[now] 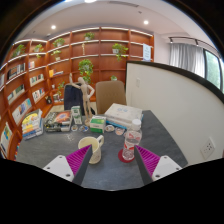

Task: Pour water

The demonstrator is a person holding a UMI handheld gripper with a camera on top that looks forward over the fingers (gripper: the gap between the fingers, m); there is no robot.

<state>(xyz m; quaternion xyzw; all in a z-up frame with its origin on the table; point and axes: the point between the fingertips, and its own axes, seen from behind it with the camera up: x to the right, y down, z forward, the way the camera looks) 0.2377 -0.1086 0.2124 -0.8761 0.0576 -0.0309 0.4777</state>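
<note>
A clear plastic water bottle (131, 140) with a red label stands upright on a red coaster on the grey table (112, 170), just ahead of my right finger. A cream mug (92, 147) with a handle stands to its left, just ahead of my left finger. My gripper (112, 163) is open and empty, its magenta pads (78, 160) spread wide, with the mug and the bottle standing ahead of the gap between them. Neither finger touches either thing.
Boxes and packets (58, 120) clutter the table's far end, with a light box (124, 113) at the far right. A person (73, 96) sits beyond the table. Wooden shelves (40, 70) line the back wall. A white partition (180, 100) stands to the right.
</note>
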